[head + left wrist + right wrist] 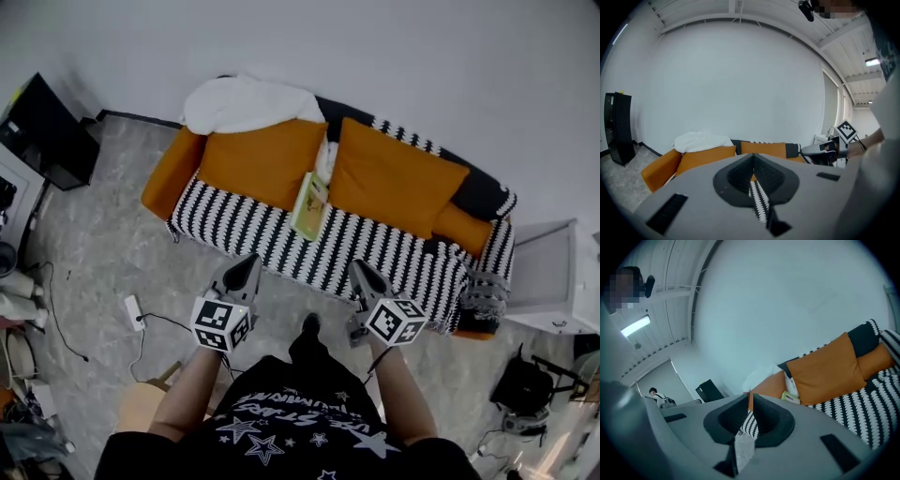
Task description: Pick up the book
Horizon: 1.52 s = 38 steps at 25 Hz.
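1. Book (pixel 310 204): pale green cover; lies on the seat of the sofa (pixel 246 228), at the gap between the two orange cushions; also shows in the right gripper view (pixel 791 397), at the lower edge of the right cushion; no gripper touches it.
2. Sofa: black-and-white striped cover, orange armrest at the left end; stands against the white wall.
3. Left cushion (pixel 262 161) and right cushion (pixel 394 178): orange, propped against the backrest.
4. White blanket (pixel 246 101): heaped on the backrest above the left cushion.
5. Left gripper (pixel 251 262): held over the floor in front of the sofa, tip toward the seat; jaws pressed together, nothing between them.
6. Right gripper (pixel 360 268): level with the left one, well apart from the book; jaws pressed together, nothing held.
7. Black cabinet (pixel 47 131): on the floor left of the sofa.
8. White side table (pixel 553 277): beside the sofa's right end.
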Available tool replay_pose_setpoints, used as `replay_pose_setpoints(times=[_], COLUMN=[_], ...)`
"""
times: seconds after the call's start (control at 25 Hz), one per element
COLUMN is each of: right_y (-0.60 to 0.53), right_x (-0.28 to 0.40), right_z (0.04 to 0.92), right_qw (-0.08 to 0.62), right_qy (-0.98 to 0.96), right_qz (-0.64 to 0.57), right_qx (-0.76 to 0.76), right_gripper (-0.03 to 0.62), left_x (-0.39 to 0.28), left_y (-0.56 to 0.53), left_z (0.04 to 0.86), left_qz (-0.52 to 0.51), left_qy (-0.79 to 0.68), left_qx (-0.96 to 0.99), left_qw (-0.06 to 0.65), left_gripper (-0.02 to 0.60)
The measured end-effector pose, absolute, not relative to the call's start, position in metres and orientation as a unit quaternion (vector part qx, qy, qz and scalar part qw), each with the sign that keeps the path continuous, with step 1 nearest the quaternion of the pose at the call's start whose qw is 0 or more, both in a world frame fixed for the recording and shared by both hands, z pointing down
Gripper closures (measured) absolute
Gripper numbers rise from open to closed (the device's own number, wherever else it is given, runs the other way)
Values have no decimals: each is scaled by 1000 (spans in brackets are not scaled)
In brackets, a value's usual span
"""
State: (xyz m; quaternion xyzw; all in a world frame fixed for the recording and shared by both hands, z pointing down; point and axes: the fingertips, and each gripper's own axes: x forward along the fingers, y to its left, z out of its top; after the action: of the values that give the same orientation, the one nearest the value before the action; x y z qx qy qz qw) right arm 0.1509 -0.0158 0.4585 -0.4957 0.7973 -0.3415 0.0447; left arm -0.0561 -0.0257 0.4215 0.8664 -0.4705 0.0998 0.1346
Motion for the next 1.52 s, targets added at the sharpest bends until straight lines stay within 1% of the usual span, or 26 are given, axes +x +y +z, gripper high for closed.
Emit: replay_pose_setpoints(times=[0.28,0.56,0.8,1.0,1.16,1.52], right_y=[-53,-86,-108,-126,-142,-186], right_x=[156,164,145,128,131,107], right_z=[464,470,468,469,480,504], right_qw=[42,40,38,37,53,66], right_qy=[809,814,815,805,769,720], right_qz=[-354,-366,-366,-362,-378,-397], right_qx=[-468,-449,-448,-469,-512,-566], right_gripper=[548,548,548,548,548,548], left_x=[-44,-37,-44,-53,-53,-67], left_y=[-54,-76,-86,-111,-142,-214], left_z=[423,418,416,433,442,462], left_qz=[118,115,117,131,148,165], left_qy=[-485,-509,-500,-466,-416,-350], left_qx=[856,842,847,862,883,907], left_qw=[135,139,137,150,156,163], left_gripper=[577,577,577,577,577,577])
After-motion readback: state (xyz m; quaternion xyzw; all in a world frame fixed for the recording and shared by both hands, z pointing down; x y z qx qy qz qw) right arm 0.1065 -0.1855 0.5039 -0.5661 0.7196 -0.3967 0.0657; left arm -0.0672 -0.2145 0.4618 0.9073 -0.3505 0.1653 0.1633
